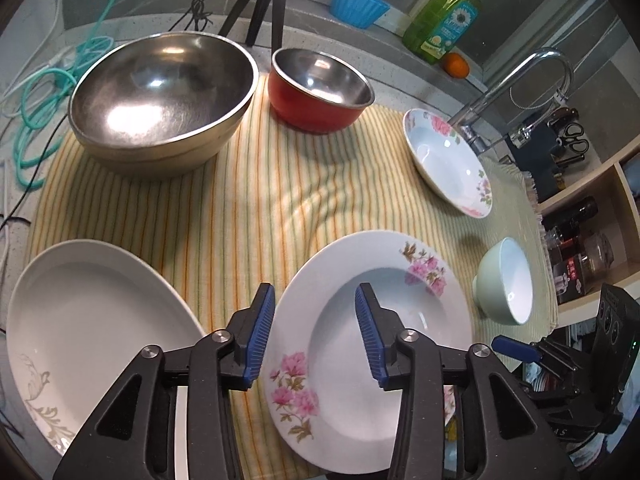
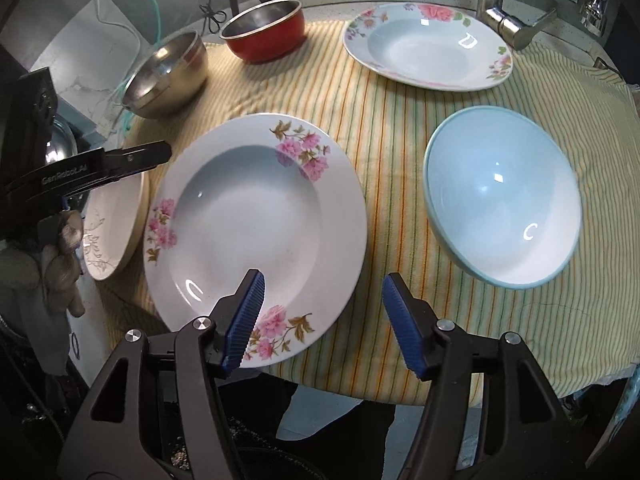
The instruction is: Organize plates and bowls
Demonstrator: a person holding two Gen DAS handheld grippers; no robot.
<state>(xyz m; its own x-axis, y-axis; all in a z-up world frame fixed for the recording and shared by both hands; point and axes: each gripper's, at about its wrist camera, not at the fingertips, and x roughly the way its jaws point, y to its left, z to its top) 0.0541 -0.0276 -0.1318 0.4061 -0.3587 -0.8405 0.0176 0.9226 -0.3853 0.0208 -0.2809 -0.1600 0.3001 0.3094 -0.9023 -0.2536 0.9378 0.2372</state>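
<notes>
A white deep plate with pink flowers (image 1: 380,320) (image 2: 248,216) lies on the striped cloth (image 1: 260,200) near its front edge. My left gripper (image 1: 314,296) stands open astride the plate's left rim, pads clear of it. My right gripper (image 2: 324,280) is open over the plate's near right rim, not touching. Left of it lies a white plate with a grey leaf pattern (image 1: 88,304) (image 2: 112,220). Behind stand a large steel bowl (image 1: 160,92), a red bowl (image 1: 316,88) and a rose-patterned plate (image 1: 444,160). A pale blue bowl (image 2: 504,200) sits at the right.
A faucet (image 1: 520,80) rises behind the rose plate. On the back ledge are a green soap bottle (image 1: 444,16), an orange (image 1: 456,65) and a blue cup (image 1: 356,2). A tripod (image 1: 264,0) and teal hose (image 1: 40,112) lie at the back left. A gloved hand (image 2: 60,256) holds the left gripper.
</notes>
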